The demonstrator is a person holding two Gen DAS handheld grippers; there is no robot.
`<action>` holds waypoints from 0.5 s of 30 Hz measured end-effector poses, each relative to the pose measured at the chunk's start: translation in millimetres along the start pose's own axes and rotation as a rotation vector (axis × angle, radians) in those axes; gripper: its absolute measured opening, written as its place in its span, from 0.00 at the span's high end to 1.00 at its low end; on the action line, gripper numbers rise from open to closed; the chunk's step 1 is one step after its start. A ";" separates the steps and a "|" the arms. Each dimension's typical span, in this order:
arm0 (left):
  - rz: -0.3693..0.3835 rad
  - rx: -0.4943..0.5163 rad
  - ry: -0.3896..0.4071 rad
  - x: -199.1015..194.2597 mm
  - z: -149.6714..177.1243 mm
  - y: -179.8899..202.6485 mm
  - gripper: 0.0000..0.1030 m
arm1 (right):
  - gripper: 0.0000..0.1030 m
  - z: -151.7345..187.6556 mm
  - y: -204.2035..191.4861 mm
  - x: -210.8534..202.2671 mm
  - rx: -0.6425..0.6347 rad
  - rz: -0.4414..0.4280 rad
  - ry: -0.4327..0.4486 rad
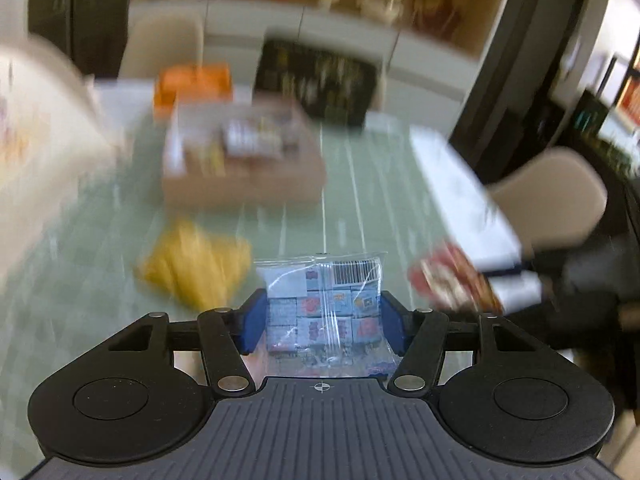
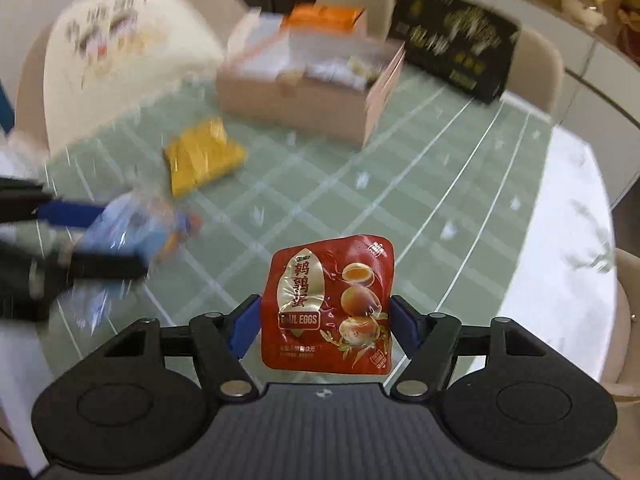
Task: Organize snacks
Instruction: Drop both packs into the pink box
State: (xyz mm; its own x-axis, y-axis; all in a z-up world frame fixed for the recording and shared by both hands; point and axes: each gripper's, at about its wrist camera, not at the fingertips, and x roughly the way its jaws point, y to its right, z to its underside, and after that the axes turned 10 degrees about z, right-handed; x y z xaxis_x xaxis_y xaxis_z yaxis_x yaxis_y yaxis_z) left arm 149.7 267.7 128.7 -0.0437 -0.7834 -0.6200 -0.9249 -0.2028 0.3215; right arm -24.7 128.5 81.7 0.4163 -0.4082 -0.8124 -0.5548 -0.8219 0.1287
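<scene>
On the left wrist view, left hand-held gripper [image 1: 323,322] clamped on clear bag of small blue candies [image 1: 325,309], lifted above the green-checked table [image 1: 360,208]. Yellow packet [image 1: 196,266] lies on table just left of it; open cardboard box [image 1: 240,160] with snacks farther back. Heavy blur. On the right wrist view, right hand-held gripper [image 2: 325,322] clamped on red quail eggs pouch [image 2: 328,304], held upright off the table. Left hand-held gripper with its bag visible at left edge, blurred. Yellow packet lies between grippers and box.
</scene>
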 end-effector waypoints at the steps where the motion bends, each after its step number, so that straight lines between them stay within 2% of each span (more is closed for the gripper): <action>1: 0.006 0.014 0.039 -1.5 -20.7 -6.2 0.37 | 0.33 -10.3 6.6 -9.0 0.034 -0.009 0.011; 3: 0.012 0.036 0.131 0.5 -64.9 -20.8 0.36 | 0.33 -28.2 19.0 -25.0 0.087 -0.022 0.029; 5: 0.041 0.005 0.195 18.2 -108.3 -46.3 0.34 | 0.33 -47.0 25.0 -38.1 0.106 0.000 0.056; 6: 0.063 -0.032 0.182 36.4 -124.2 -60.7 0.33 | 0.33 -54.9 25.8 -42.8 0.107 0.022 0.068; 8: 0.101 -0.173 0.086 82.3 -143.8 -102.8 0.37 | 0.32 -69.6 24.2 -50.4 0.100 0.068 0.088; 9: 0.100 -0.223 0.094 90.8 -143.3 -116.5 0.39 | 0.32 -75.0 23.2 -51.9 0.096 0.087 0.091; 10: 0.115 -0.251 0.133 89.9 -139.1 -126.4 0.40 | 0.32 -81.7 19.9 -52.0 0.089 0.109 0.088; 13: 0.137 -0.212 0.235 62.1 -115.7 -133.9 0.40 | 0.32 -97.5 11.5 -56.6 0.063 0.133 0.100; 15: 0.101 -0.175 0.251 43.0 -100.6 -135.9 0.40 | 0.32 -117.0 11.1 -58.1 0.079 0.115 0.129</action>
State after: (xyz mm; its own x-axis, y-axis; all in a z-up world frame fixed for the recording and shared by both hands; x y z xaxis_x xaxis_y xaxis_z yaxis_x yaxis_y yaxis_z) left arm 311.5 202.5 130.4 -0.0177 -0.9206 -0.3901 -0.8407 -0.1975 0.5043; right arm 29.2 96.6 196.9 0.4329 -0.5497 -0.7144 -0.6572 -0.7349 0.1673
